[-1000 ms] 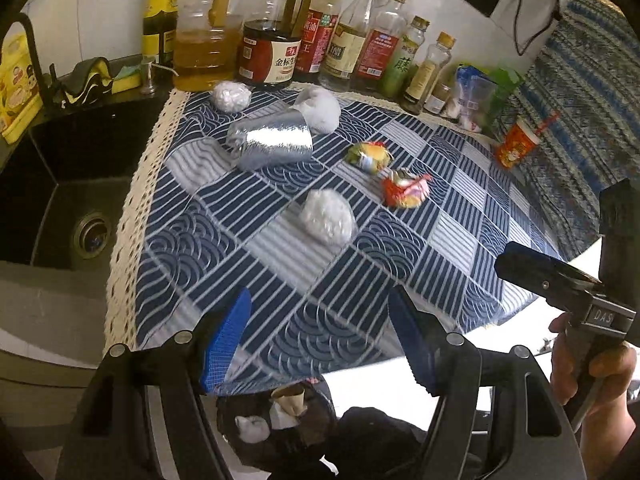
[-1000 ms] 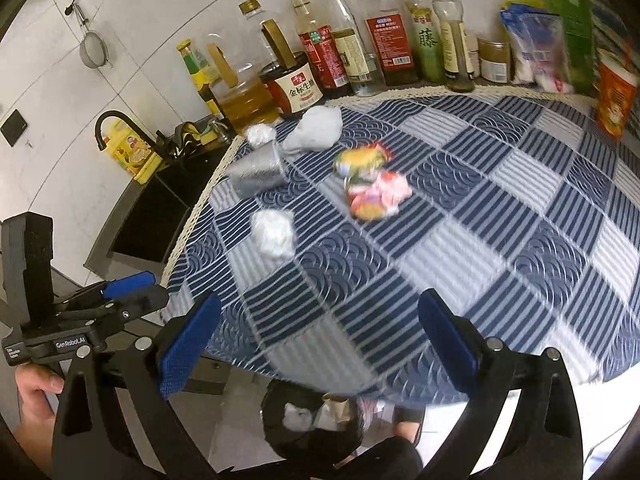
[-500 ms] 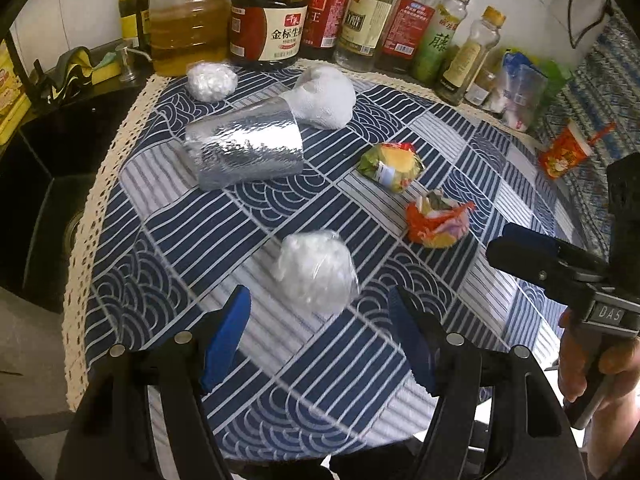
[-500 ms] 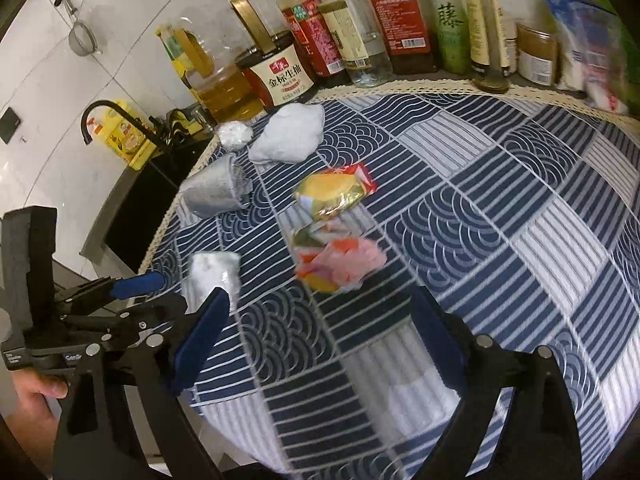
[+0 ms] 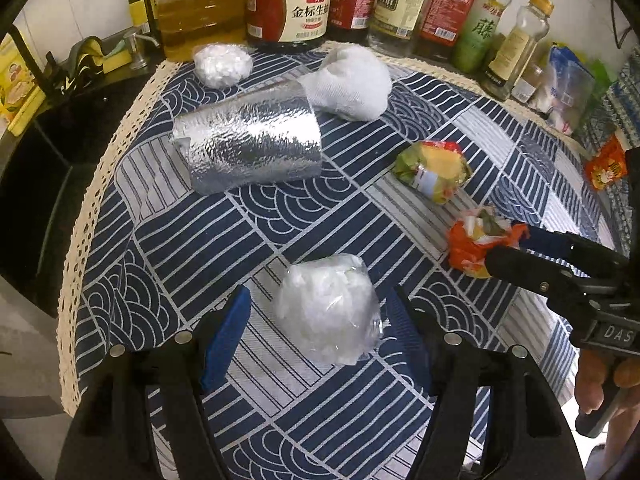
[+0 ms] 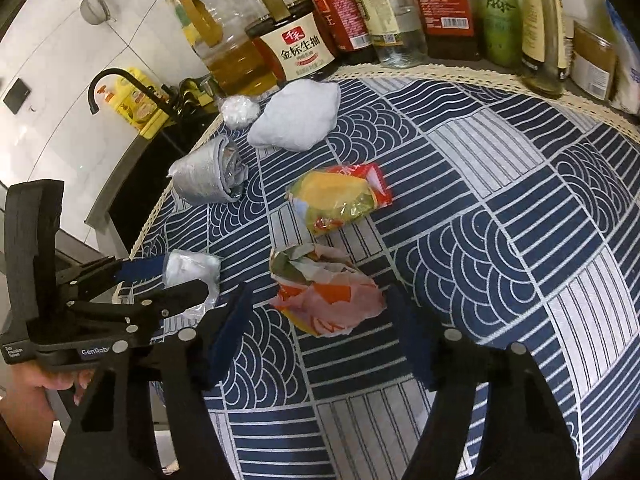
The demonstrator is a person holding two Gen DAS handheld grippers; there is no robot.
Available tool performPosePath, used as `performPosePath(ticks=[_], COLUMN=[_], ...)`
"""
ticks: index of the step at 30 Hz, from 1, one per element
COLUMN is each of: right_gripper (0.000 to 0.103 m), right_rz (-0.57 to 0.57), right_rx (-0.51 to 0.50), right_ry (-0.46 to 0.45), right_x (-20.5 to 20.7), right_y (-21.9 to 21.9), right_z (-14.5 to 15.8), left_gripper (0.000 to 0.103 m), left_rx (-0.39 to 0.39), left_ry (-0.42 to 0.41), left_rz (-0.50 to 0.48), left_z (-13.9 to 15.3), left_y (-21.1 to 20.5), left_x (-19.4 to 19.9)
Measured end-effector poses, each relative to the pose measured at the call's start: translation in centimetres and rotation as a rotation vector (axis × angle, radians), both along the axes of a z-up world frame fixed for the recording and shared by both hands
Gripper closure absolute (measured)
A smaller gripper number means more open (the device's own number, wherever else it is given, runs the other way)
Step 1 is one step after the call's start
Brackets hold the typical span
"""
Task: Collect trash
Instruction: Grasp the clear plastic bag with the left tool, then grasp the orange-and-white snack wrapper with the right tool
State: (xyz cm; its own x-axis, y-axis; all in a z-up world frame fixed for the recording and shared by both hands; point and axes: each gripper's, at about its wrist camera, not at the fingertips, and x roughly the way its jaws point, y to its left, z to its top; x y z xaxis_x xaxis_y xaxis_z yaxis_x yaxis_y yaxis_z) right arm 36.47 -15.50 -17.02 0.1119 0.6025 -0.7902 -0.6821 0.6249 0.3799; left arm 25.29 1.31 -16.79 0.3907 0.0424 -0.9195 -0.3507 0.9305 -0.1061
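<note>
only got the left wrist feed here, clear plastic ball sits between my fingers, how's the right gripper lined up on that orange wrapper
Observer: The right gripper is open, and the crumpled orange wrapper lies between its blue pads, not yet pinched.
Operator: is the foil roll hollow
Observer: Its open end faces the right wrist camera: the foil roll is a rolled sheet with crumpled layers inside.
Operator: anything left of the sink i can't see
Observer: A black faucet arches over it, with a yellow bottle behind.
</note>
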Motion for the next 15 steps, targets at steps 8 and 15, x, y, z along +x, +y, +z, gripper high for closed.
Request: performPosePath(ticks=[8, 15], right_gripper=[0.051, 0.059], right_rz=[0.022, 0.022], right_rx=[-0.008, -0.013], right_ry=[-0.014, -0.051], right_x=[-0.13, -0.67], right_y=[0.10, -0.03], right_z=[-0.34, 0.42], left_gripper=[0.051, 0.054], left_rx=[-0.006, -0.027], left_ry=[-0.006, -0.036], left_rz=[-0.010, -0.010], left_z=[-0.22, 0.41], left_y=[-0.15, 0.04], left_x=[0.27, -0.23])
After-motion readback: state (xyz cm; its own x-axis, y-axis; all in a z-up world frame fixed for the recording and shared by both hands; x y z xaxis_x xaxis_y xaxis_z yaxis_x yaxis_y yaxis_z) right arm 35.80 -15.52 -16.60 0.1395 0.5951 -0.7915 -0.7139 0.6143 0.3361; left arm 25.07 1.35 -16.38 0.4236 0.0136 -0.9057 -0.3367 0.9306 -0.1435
